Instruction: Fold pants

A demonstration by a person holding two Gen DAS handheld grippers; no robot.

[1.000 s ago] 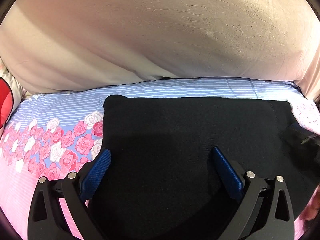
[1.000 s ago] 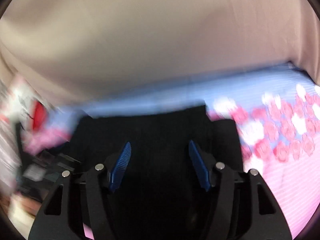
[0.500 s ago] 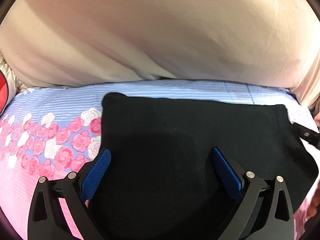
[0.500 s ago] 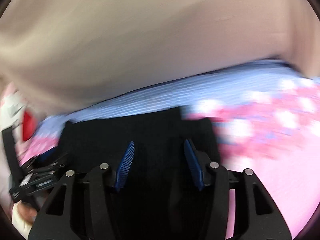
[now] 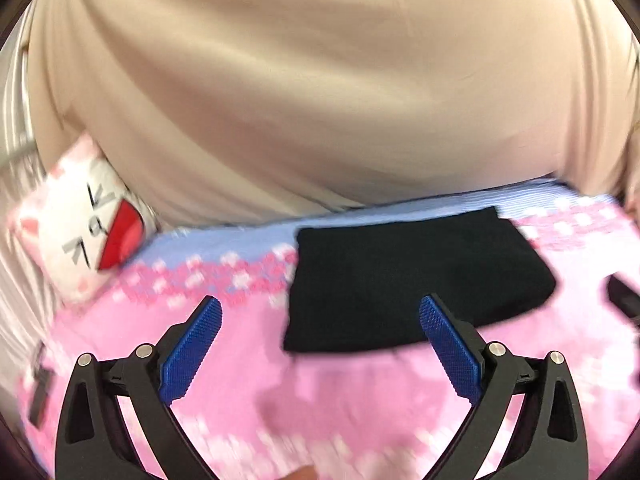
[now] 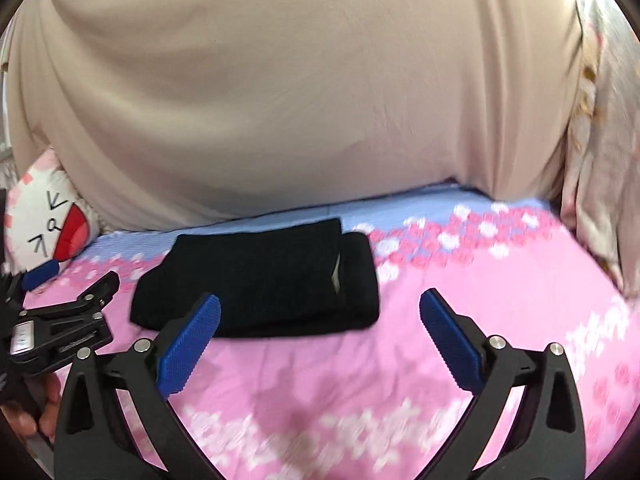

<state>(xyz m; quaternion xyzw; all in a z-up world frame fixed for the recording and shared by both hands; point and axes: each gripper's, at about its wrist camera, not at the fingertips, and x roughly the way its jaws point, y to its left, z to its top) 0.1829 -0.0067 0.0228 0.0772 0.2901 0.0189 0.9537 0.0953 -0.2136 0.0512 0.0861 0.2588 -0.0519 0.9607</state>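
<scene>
Both views are evenly and softly lit, bright, with no glare. Motion blur smears the pink floral bedsheet (image 5: pixel 360 400) in both, worst toward the lower edges, while the black-and-blue claws stay sharp. Fisheye distortion bows the beige fabric backdrop (image 6: pixel 300 100), and dark vignetting rounds the corners.

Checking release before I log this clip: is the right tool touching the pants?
Apart. The right wrist view shows the right tool open, its pads hanging nearer the camera than the folded pants, with nothing between them.
</scene>
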